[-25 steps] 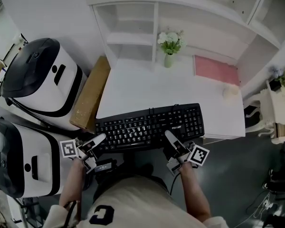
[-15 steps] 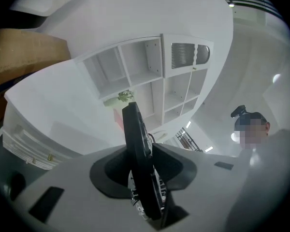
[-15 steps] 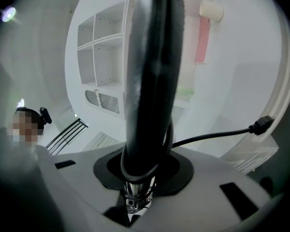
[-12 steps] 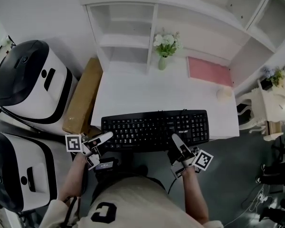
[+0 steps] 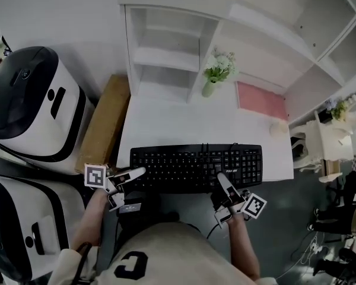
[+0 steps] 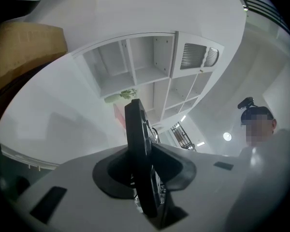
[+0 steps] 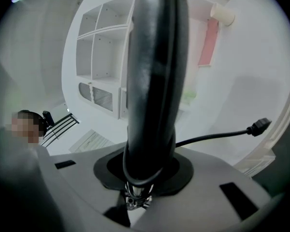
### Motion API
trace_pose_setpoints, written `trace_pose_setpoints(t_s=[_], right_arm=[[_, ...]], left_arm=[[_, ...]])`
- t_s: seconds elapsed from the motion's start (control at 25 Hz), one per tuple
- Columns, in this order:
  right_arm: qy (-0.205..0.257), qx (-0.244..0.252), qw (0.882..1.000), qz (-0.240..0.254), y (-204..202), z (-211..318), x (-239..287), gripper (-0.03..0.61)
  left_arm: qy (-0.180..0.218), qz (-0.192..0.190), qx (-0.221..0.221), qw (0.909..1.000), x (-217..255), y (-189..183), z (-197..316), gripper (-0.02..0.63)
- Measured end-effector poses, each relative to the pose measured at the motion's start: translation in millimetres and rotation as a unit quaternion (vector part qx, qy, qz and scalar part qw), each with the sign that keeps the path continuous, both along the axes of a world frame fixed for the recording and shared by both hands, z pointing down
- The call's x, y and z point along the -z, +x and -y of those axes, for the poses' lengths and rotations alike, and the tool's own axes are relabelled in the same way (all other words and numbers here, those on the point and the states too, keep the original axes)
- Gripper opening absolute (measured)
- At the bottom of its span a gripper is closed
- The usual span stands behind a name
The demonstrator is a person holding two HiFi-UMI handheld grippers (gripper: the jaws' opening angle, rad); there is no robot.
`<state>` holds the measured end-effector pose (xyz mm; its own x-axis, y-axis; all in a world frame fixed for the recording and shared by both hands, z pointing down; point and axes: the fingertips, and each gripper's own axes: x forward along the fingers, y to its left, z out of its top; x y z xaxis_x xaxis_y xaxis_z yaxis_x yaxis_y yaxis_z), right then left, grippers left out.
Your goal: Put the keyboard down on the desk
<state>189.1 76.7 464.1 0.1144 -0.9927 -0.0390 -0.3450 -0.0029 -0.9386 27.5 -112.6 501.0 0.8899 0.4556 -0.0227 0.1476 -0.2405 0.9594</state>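
Far left of the head view there are 2 big white machines (image 5: 32, 94), and a cardboard box (image 5: 104, 120) is wedged between them and the desk (image 5: 166, 120). None of that matters for the job.

The left gripper (image 5: 132, 175) comes in at the lower left and pinches the keyboard (image 5: 196, 166) by its left end. Its own view shows the black slab edge-on, right between the 2 jaws, which have just been closing a touch tighter on it.

The keyboard sits lower middle of the frame, lengthwise along the front edge of the desk, and its near side hangs off towards the person. I can't tell whether it's already resting on the top or still just above it.

My guess is the overhang is on purpose. With both grippers held level, the lower jaws need room under the keyboard, so the front strip stays off the desk.

The right gripper (image 5: 221, 181) is clamped on the near edge, right of middle. Its view shows the jaws pressed on the keyboard with a black cable (image 7: 217, 135) trailing off to the right. Holding it at 2 spots keeps a long flat thing from tipping.

Upper middle there's a vase of flowers (image 5: 212, 79), and a pink mat (image 5: 261, 100) lies upper right. Both are well apart from the keyboard.
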Motion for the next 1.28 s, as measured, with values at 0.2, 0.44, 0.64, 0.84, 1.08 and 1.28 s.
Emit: trace_pose_setpoints(t_s=[0.2,0.44,0.64,0.84,1.08,1.28], right_arm=[[-0.014,-0.010,1.000,0.005,-4.7,9.8,-1.7,0.095],[-0.028,-0.028,0.999,0.000,-2.6,2.1,-6.5,0.095],[-0.029,-0.047,0.998,-0.001,12.1,-12.5,-8.1,0.095],[-0.016,-0.056,0.998,0.014,31.2,-37.8,-10.5,0.095],[-0.002,-0.047,0.998,0.032,68.0,-76.3,-20.0,0.095],[0.011,-0.034,0.998,0.042,102.8,-106.9,-26.4,0.095]], left_arm=[[-0.002,0.012,-0.005,0.9999,-6.8,1.3,14.7,0.118],[0.012,0.018,-0.021,0.9995,-14.1,14.1,12.8,0.127],[0.028,0.023,-0.035,0.9987,-12.8,37.2,4.0,0.132],[0.052,0.034,-0.039,0.9973,-6.5,59.4,-17.6,0.132],[0.077,0.042,-0.014,0.9960,-4.5,93.6,-55.4,0.140],[0.099,0.051,0.008,0.9937,-1.4,121.9,-89.7,0.145]])
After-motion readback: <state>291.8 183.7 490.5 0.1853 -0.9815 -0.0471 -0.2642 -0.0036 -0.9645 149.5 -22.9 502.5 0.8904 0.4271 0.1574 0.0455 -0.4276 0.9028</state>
